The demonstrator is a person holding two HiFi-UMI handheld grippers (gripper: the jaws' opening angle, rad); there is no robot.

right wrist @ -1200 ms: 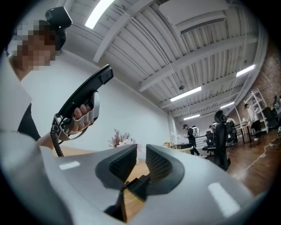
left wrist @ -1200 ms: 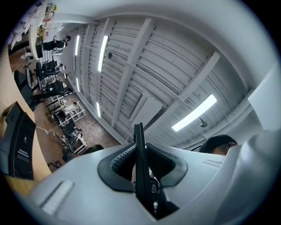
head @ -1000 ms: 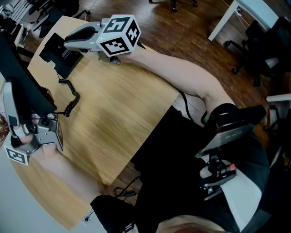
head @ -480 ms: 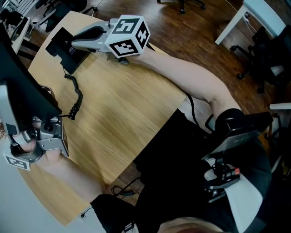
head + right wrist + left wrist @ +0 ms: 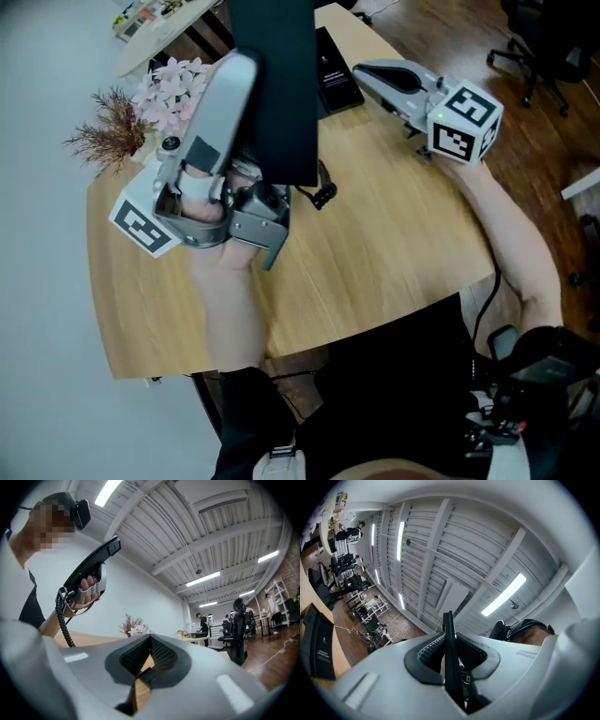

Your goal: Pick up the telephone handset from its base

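My left gripper (image 5: pixel 246 89) is shut on the black telephone handset (image 5: pixel 277 84) and holds it up off the table, pointing upward. Along the left gripper view the handset (image 5: pixel 450 667) shows as a thin black edge pinched between the pads (image 5: pixel 433 651), with the ceiling behind. Its coiled cord (image 5: pixel 323 194) hangs down toward the wooden table (image 5: pixel 375 253). The black phone base (image 5: pixel 335 75) lies at the table's far side. My right gripper (image 5: pixel 367 71) rests beside the base, its jaws together with nothing in them. The right gripper view shows the raised handset (image 5: pixel 91 562) and cord (image 5: pixel 63 620).
A bunch of pink and dried flowers (image 5: pixel 159 94) stands at the table's far left corner. Office chairs (image 5: pixel 544 37) stand on the wood floor to the right. The table's near edge (image 5: pixel 309 342) runs close to the person's body.
The head camera has swung round, so the table and both grippers sit differently in the picture. The left gripper still holds the handset up; the right gripper stays by the base.
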